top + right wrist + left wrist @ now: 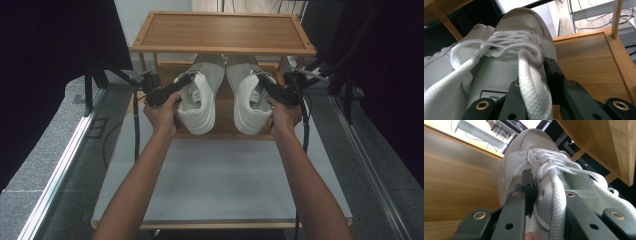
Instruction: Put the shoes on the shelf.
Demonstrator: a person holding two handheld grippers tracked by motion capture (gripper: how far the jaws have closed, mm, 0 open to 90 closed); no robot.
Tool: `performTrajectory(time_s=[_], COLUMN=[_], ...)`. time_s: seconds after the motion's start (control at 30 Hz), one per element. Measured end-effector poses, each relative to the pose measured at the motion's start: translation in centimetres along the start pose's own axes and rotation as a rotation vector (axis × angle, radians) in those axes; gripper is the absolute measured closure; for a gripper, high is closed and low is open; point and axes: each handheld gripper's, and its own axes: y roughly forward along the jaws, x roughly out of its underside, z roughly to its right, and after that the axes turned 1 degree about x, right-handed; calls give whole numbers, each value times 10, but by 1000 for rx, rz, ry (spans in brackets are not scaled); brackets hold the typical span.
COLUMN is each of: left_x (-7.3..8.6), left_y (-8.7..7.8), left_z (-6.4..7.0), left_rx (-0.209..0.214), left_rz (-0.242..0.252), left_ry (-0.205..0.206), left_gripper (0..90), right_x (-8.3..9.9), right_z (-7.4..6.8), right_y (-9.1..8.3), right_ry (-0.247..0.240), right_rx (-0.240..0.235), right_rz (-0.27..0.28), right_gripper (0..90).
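Note:
Two white lace-up sneakers sit side by side on the lower shelf [225, 125] of a bamboo rack, toes pointing away under the top shelf. My left gripper [187, 80] is shut on the outer collar of the left sneaker [200, 95]; in the left gripper view its jaws pinch the collar wall and lace of the left sneaker [549, 192]. My right gripper [262, 82] is shut on the outer collar of the right sneaker [245, 97]; the right gripper view shows the collar and lace of the right sneaker [529, 82] clamped between the jaws.
The rack's top shelf [222, 32] overhangs the sneakers' toes. A pale table top [220, 180] lies in front of the rack. Dark curtains and metal stands flank both sides; cables trail from each gripper.

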Motion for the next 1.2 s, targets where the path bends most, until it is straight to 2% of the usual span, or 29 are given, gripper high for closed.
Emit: performTrajectory(time_s=[0.17,0.4,0.53,0.57,0.6,0.63,0.73,0.77,0.8,0.83,0.87,0.9,0.93,0.97,1.03,1.07,1.1,1.17,1.2], left_x=[-1,-3,-3,-1,-1,1,3,4,4,4,4,4,4,2,-1,-1,-2,-3,-3], left_y=[10,20,25,28,28,32,35,39,39,45,45,46,46,41,36,36,32,23,18], left_z=[5,6,6,6,6,6,7,10,10,11,11,14,14,18,20,20,21,25,27], left_rx=[-34,-44,-71,-89,-89,-110,-114,-108,-108,-63,-63,-42,-42,-14,-7,-7,-1,9,14], left_rz=[3,2,7,10,10,7,15,11,11,-16,-16,-18,-18,8,17,17,16,11,9], left_ry=[28,16,23,16,16,-1,-14,-10,-10,-11,-11,-23,-23,-22,-4,-4,12,39,56], left_gripper=[805,802,801,799,793,785,759,715,670,614,548,510,506,498,472,469,469,468,468], right_x=[0,0,0,0,0,1,2,4,4,6,6,6,6,4,0,0,-1,-1,-1], right_z=[-2,-2,-4,-5,-5,-7,-11,-15,-15,-21,-21,-23,-23,-22,-21,-21,-21,-21,-21], right_y=[5,13,19,21,21,23,27,30,30,32,32,33,33,29,21,21,18,6,6], right_ry=[14,29,29,33,33,34,34,32,32,43,43,48,48,57,71,71,61,-17,-17], right_rx=[25,36,46,49,49,52,43,27,27,19,19,21,21,-13,-59,-59,-63,-41,-41], right_rz=[2,7,7,6,6,6,5,13,13,16,16,15,15,46,76,76,78,85,85], right_gripper=[800,796,789,782,782,756,712,652,652,593,593,511,511,468,434,434,434,442,442])
